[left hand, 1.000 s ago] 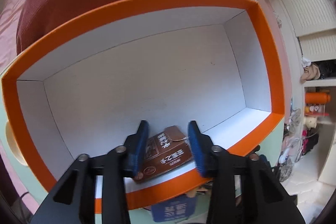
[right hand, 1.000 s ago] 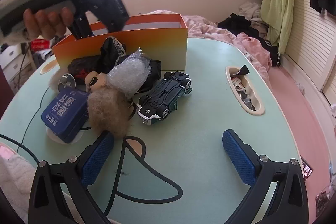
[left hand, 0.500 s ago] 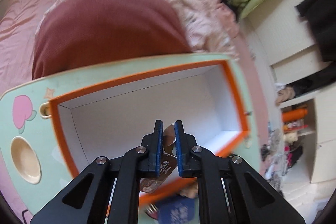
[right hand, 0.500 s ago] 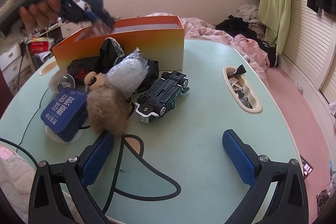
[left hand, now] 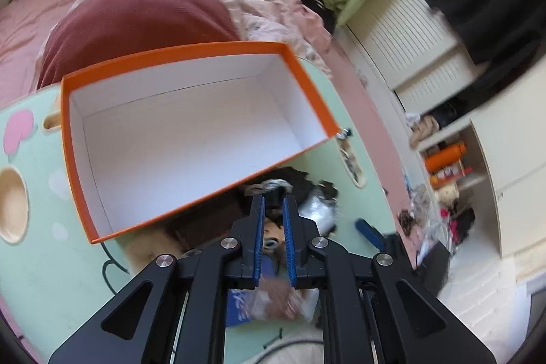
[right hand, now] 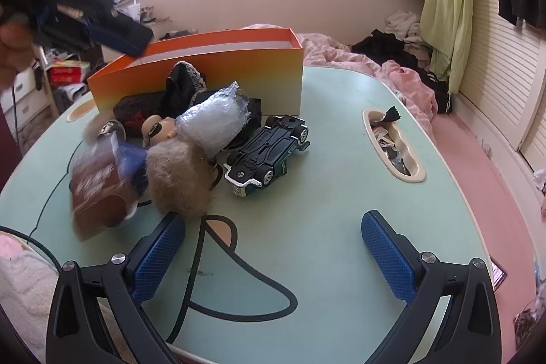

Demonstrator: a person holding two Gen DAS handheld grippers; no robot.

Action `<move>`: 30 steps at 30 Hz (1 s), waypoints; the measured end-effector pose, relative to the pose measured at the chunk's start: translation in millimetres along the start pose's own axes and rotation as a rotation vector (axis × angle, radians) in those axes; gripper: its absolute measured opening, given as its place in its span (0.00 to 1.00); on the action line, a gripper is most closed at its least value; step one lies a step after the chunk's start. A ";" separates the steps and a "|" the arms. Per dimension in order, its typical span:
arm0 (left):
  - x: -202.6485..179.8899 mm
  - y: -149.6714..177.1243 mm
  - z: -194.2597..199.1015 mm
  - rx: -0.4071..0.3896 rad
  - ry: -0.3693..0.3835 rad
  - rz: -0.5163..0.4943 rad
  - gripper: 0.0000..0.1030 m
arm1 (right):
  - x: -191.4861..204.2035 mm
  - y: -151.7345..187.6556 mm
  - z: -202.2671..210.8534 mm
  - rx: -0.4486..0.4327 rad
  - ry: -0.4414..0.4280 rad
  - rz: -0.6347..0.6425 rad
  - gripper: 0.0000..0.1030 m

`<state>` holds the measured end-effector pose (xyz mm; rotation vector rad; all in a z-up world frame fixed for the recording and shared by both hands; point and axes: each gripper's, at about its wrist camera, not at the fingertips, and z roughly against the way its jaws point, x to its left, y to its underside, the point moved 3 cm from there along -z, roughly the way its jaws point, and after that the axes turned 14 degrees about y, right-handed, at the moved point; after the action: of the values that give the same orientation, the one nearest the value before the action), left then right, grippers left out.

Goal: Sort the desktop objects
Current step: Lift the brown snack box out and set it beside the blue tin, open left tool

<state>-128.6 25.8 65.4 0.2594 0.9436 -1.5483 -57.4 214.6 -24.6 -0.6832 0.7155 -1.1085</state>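
Left tongs (left hand: 273,227): pressed together with a narrow slit left between my blue pads; nothing is pinched. They hang above the pile, just off the near wall of the box.
Right tongs (right hand: 273,248): spread wide, nothing between the pads, low over a bare part of the bench (right hand: 341,193).
Orange box (left hand: 191,139): open top, white inside, standing on the pale green bench; its interior shows bare in my left view.
Brown carton (right hand: 99,190): blurred, outside the box, at the left end of the pile, over the blue packet (right hand: 131,161). I cannot tell whether it rests there.
Pile: a furry tan object (right hand: 177,179), a clear plastic wrap bundle (right hand: 211,121) and dark fabric (right hand: 184,84) lie in front of the box.
Toy car (right hand: 269,152): upside down, just right of the pile.
Bench slot (right hand: 392,142): holds small scraps, well right of the car.
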 end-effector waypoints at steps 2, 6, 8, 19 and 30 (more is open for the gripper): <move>2.9 6.2 6.8 -0.053 -0.019 -0.015 0.24 | -0.5 0.3 -0.6 -0.004 0.002 -0.001 1.00; -3.2 37.9 26.2 -0.142 -0.076 -0.122 0.46 | -1.5 2.5 1.1 -0.011 0.005 -0.004 1.00; -7.1 57.9 35.0 -0.155 -0.084 -0.176 0.51 | -1.3 2.4 1.2 -0.014 0.005 -0.004 1.00; 18.3 152.7 24.2 -0.197 -0.181 -0.204 0.58 | -1.7 10.3 11.1 -0.053 0.026 -0.013 1.00; 0.0 175.8 -13.4 -0.119 -0.337 -0.376 0.61 | 5.4 10.0 13.3 -0.070 0.034 0.015 1.00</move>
<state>26.5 48.3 -15.5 -0.2730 0.8417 -1.7973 -39.9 214.2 -25.4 -0.7186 0.7898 -1.0877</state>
